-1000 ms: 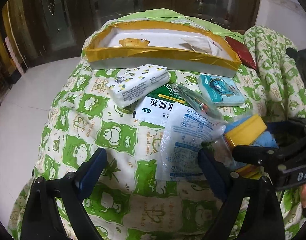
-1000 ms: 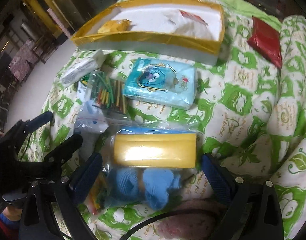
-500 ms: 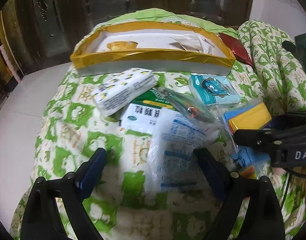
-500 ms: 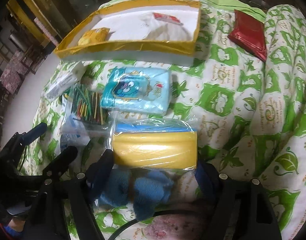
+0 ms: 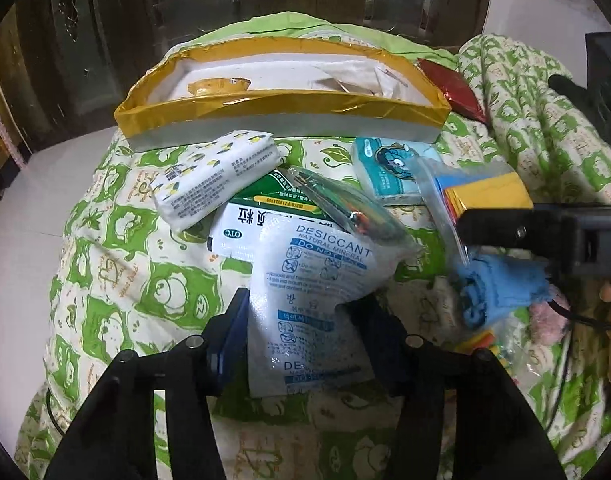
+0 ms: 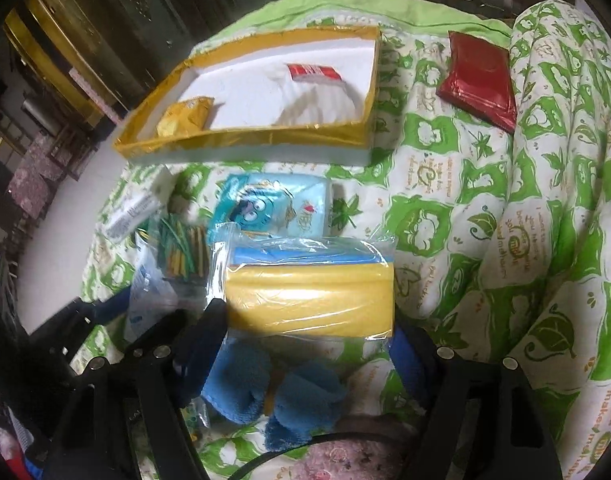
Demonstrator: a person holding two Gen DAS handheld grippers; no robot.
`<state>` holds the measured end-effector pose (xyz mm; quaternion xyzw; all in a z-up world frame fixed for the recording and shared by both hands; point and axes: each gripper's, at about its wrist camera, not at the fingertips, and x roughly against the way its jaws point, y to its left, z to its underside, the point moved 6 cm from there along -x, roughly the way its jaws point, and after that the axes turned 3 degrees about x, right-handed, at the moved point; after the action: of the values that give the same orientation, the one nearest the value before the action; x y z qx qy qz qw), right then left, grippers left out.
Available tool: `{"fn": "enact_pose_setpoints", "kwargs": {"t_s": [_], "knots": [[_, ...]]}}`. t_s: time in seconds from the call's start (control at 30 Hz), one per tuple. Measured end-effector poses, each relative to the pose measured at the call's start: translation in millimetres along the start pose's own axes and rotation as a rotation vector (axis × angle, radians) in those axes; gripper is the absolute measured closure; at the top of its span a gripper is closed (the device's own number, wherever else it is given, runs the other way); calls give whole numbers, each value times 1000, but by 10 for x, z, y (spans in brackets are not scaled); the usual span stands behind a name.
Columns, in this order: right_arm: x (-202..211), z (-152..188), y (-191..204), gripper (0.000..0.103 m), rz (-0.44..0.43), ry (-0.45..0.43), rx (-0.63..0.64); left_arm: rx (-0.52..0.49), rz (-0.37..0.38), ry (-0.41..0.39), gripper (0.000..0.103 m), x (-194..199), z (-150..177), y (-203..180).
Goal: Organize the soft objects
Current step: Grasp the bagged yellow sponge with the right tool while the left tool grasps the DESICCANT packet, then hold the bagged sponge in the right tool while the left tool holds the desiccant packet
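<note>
My left gripper (image 5: 301, 332) is shut on a white desiccant bag (image 5: 313, 280) and holds its near end. My right gripper (image 6: 305, 344) is shut on a clear bag of yellow and blue sponges (image 6: 309, 296), with a blue cloth (image 6: 273, 396) hanging under it; that bag also shows in the left wrist view (image 5: 485, 196). A yellow-rimmed white box (image 6: 241, 140) lies beyond, holding a yellow packet (image 6: 185, 116) and a white bag (image 6: 317, 96).
On the green frog quilt (image 6: 485, 184) lie a lemon-print tissue pack (image 5: 217, 176), a green medicine packet (image 5: 261, 208), a bag of coloured sticks (image 5: 345, 208), a blue cartoon tissue pack (image 6: 269, 208) and a red pouch (image 6: 481, 80).
Both grippers have closed: the left on the desiccant bag, the right on the sponge bag. The sponge bag has lifted and tilted up off the quilt.
</note>
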<state>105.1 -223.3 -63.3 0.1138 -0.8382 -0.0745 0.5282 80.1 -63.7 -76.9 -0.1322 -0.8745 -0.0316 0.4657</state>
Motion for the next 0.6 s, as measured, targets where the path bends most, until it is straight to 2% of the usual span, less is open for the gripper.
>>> {"fn": "enact_pose_setpoints", "kwargs": {"t_s": [0.3, 0.6], "knots": [[160, -60, -63, 22, -24, -56, -12, 31, 15, -26, 55, 162, 10, 38], [340, -107, -33, 22, 25, -118, 35, 52, 9, -58, 56, 303, -1, 75]]}}
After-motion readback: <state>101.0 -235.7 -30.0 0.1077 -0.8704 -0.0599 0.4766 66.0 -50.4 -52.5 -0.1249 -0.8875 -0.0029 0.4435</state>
